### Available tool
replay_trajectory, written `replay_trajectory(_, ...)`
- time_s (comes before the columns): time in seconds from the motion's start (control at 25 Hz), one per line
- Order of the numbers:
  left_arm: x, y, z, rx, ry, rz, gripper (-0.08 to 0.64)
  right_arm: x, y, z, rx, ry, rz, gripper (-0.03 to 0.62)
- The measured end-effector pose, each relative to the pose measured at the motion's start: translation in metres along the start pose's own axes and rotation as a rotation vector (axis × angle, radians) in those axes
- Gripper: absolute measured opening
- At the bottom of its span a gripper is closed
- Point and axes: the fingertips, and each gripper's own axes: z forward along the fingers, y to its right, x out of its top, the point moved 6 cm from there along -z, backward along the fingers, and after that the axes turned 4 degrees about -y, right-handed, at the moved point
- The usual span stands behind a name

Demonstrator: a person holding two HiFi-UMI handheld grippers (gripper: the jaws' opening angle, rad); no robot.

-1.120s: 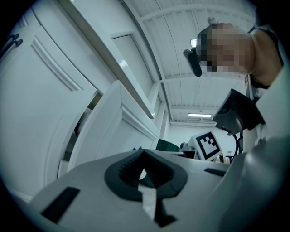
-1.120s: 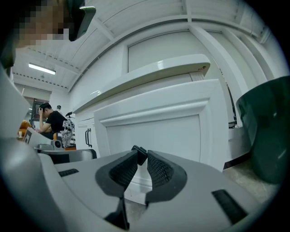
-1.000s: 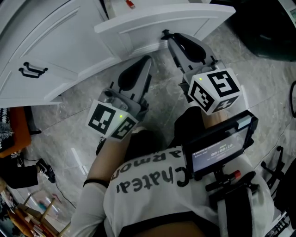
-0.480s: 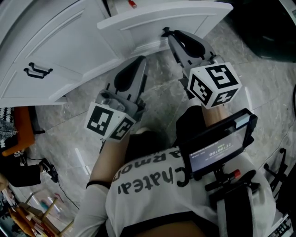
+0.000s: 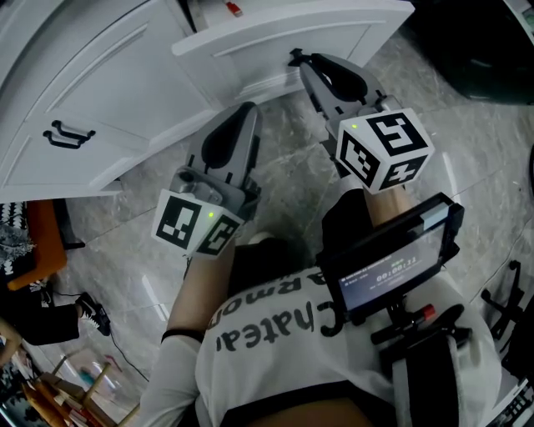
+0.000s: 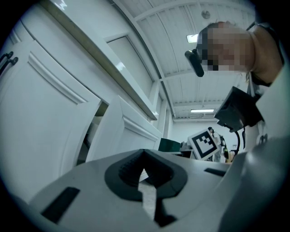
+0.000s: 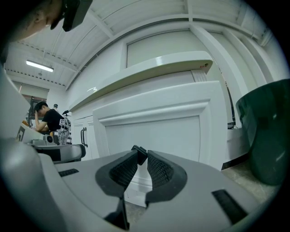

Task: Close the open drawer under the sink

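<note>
The open drawer (image 5: 292,33) is white with a panelled front and sticks out from the white cabinet at the top of the head view. My right gripper (image 5: 294,58) is shut and empty, its tip right at the lower moulding of the drawer front (image 7: 154,129); I cannot tell if it touches. My left gripper (image 5: 244,111) is shut and empty too. It points at the cabinet base just left of the drawer, a little short of it. In the left gripper view, the drawer's side (image 6: 118,131) stands out from the cabinet beyond the left gripper (image 6: 144,156).
A white cabinet door (image 5: 100,92) with a black handle (image 5: 67,133) fills the upper left. A dark green bin (image 7: 265,136) stands right of the drawer on the grey marble floor (image 5: 284,175). A small red item (image 5: 235,8) lies inside the drawer. Clutter and cables lie at the lower left.
Both grippers have shifted slightly left along the cabinet. The right tip stays at the drawer front, and both grippers remain shut.
</note>
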Motion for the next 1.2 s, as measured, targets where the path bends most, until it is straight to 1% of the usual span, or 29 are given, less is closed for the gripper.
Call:
replay_trajectory(0.2,-0.001,0.002,0.001,-0.004,-0.002,-0.002,0.008,0.001,0.003,0.0,-0.006,0.002,0.03,0.074)
replay_trajectory(0.96,-0.006,0.004,0.001,-0.004,-0.006,-0.01,0.008,0.002,0.005,0.002,-0.043,0.014,0.028,0.075)
replay_trajectory(1.2,-0.004,0.004,0.002,-0.002,-0.005,-0.009,0.008,0.008,0.012,0.008,-0.056,0.019,0.034,0.075)
